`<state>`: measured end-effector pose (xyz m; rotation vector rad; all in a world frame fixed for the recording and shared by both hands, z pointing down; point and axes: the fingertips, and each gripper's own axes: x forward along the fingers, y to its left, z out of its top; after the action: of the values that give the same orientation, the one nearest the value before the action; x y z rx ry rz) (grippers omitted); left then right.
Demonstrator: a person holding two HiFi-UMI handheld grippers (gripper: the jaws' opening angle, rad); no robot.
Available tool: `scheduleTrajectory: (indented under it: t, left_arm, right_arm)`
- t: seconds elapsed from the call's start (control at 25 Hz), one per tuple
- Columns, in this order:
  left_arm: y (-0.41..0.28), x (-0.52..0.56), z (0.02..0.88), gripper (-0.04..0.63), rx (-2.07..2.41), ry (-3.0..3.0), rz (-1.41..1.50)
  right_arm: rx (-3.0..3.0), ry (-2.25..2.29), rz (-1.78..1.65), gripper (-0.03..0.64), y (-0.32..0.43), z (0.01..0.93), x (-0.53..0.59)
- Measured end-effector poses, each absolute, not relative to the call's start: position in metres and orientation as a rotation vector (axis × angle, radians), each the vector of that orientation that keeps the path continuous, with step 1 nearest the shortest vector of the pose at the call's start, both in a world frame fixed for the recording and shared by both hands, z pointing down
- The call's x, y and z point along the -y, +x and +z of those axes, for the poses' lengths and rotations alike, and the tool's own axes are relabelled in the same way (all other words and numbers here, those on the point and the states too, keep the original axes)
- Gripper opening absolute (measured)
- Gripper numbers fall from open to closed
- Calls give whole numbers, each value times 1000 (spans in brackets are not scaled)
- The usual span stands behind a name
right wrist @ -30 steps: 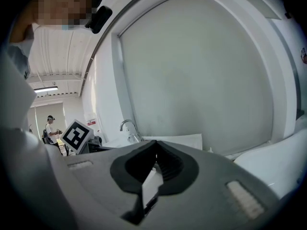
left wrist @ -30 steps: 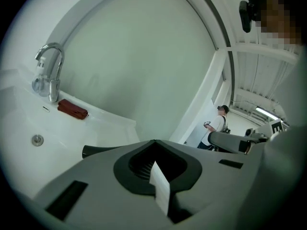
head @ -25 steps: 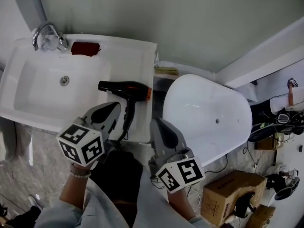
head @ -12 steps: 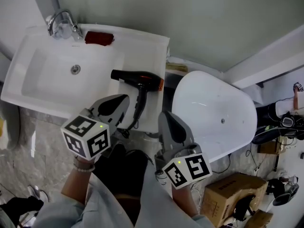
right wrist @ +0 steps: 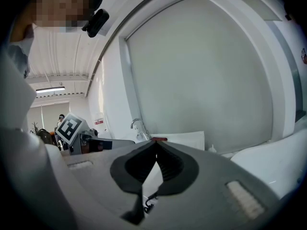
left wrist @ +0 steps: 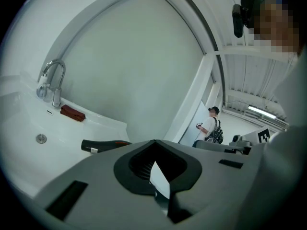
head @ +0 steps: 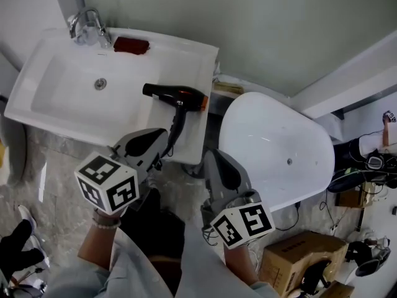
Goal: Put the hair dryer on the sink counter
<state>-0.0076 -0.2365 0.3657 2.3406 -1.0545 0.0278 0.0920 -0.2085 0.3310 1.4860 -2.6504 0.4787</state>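
The hair dryer (head: pixel 175 97) lies on its side on the flat right-hand part of the sink counter (head: pixel 200 59). It sits just ahead of the left tool (head: pixel 158 135) and ahead and to the left of the right tool (head: pixel 214 160). Its handle (head: pixel 175 120) points back towards the left tool's tip, and its cord (head: pixel 166 154) seems to run over the front edge close beside that tip. The barrel points at the basin (head: pixel 62 98), which lies further left of both tools. The faucet (head: pixel 90 27) and a red object (head: pixel 131 45) sit well beyond it.

Both tools are closed and grip nothing, and neither touches the dryer, so the placing looks done.

The main risk is the cord, because a sweep of the left tool could snag it and drag the dryer off the front edge. The dryer also rests near the counter's right edge, with the bathtub (head: pixel 273 148) ahead of the right tool. A nudge from there could tip it off, or roll it into the basin
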Motion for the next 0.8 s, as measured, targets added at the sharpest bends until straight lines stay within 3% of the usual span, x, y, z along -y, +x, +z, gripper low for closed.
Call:
scheduleTrajectory:
  t: [0.8]
  left_arm:
    - [51, 84, 340, 5, 1075, 2356, -40]
  right_arm:
    - [2711, 1461, 496, -2, 150, 330, 69]
